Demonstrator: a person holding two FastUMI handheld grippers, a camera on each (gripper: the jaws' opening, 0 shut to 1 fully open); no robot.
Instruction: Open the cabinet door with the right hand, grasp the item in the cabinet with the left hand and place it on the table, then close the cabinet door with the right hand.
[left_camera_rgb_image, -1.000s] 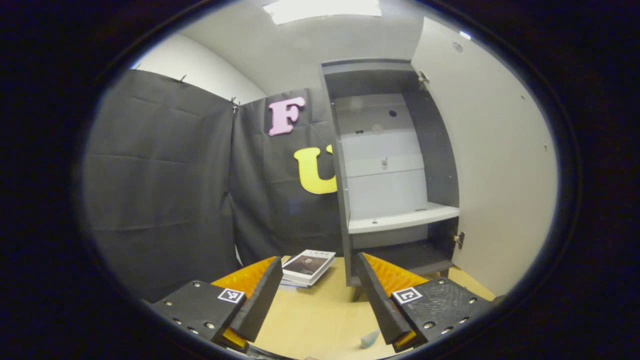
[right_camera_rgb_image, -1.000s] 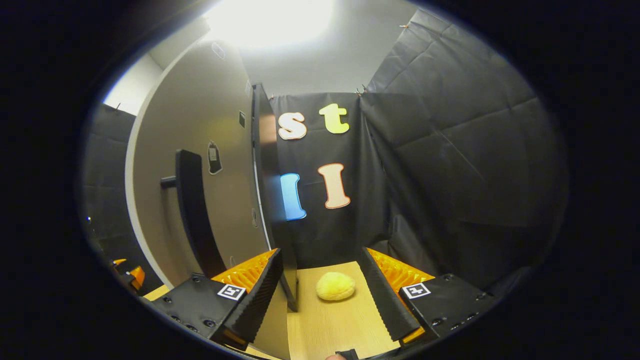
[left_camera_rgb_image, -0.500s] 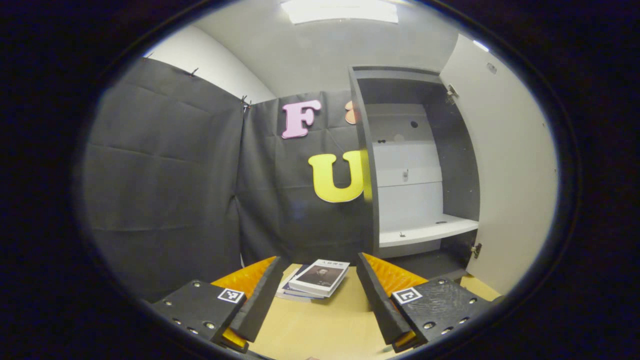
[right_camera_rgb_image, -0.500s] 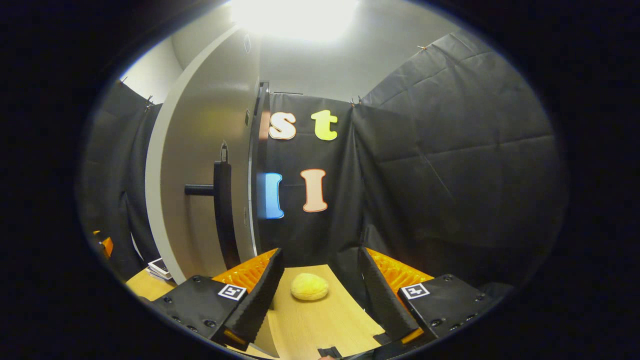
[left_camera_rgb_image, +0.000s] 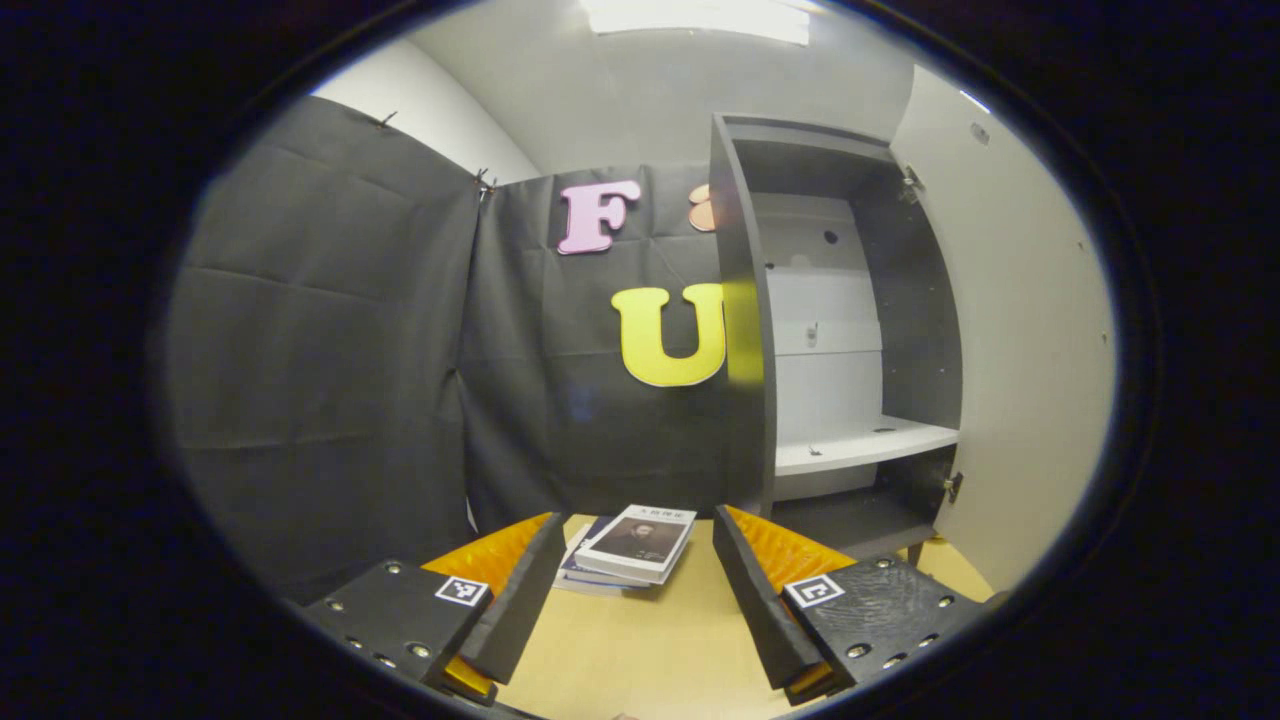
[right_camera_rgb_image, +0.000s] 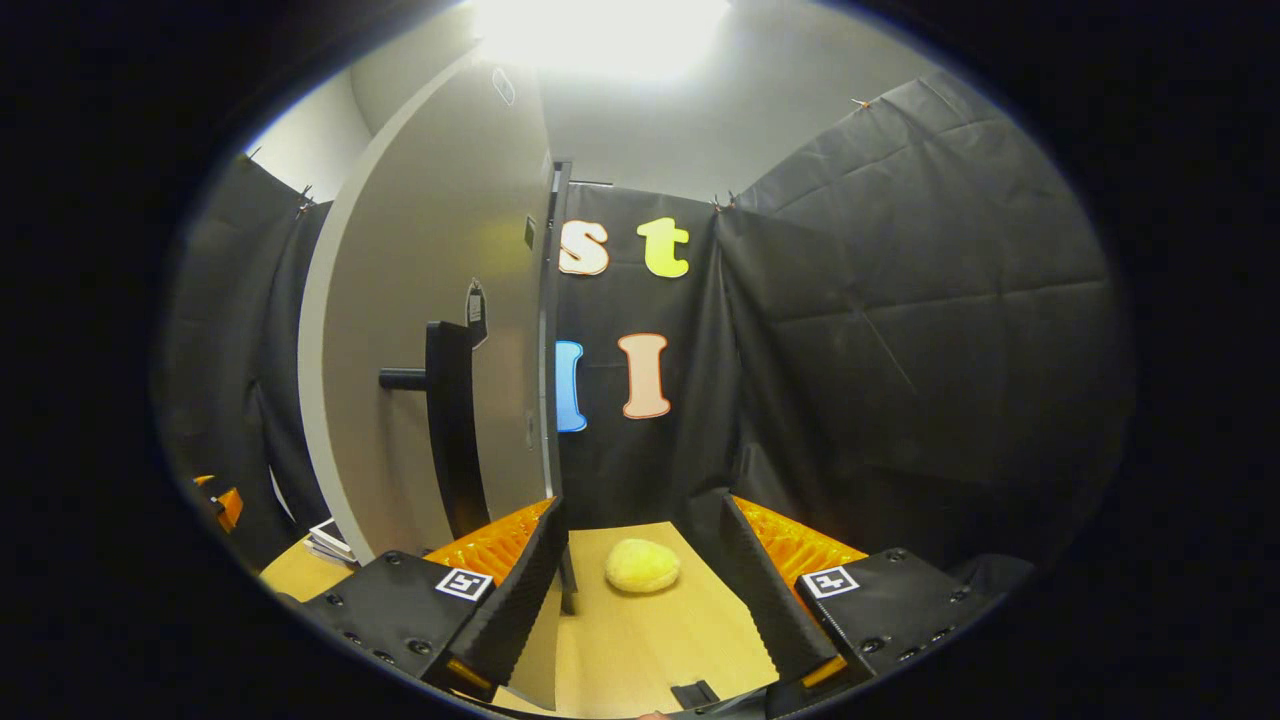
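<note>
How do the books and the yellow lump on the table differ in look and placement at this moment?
The books are flat, rectangular and stacked, with a pale cover on top; the yellow lump is a single rounded, soft-looking piece. The books lie to the left of the open cabinet, ahead of the left gripper; the lump lies on the door's handle side, between the right gripper's fingers in its view. Both rest on the wooden table, ungripped.

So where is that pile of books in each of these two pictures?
Left gripper view: books low centre, on the table, left of the cabinet.
Right gripper view: books low left, peeking past the door's edge.
Shared landmark: the open door.
</note>
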